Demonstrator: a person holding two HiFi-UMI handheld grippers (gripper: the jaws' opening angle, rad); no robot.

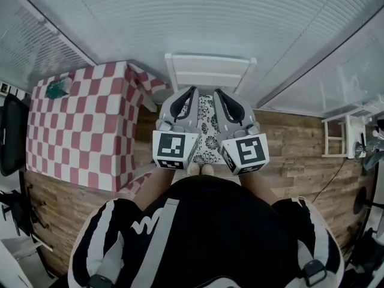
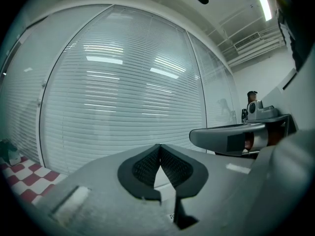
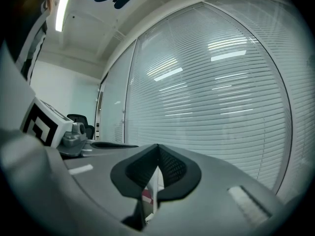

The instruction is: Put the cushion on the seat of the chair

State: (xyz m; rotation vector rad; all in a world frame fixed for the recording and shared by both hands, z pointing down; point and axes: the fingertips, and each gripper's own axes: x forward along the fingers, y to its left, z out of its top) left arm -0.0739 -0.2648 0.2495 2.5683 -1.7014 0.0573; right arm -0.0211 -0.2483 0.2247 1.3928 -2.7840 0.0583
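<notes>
Left gripper [image 1: 192, 92] and right gripper [image 1: 218, 93], both pressed together and empty, hover over the cushion [image 1: 208, 131] on the chair [image 1: 210, 71]; checkered bench [image 1: 78, 125] beside it, wooden floor [image 1: 294, 143].

Black top [image 1: 222, 221], white sleeve stripes [image 1: 96, 239]; left claw [image 1: 193, 90] & right claw [image 1: 217, 92] grey, black mesh pads [image 2: 147, 166], b/w marker cubes [image 1: 174, 150].

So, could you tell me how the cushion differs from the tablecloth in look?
The cushion has a black floral print on white; the tablecloth has red-and-white checks. The cushion looks far smaller and lies on the white chair; the tablecloth is spread out to its left. Both are patterned fabric.
</notes>
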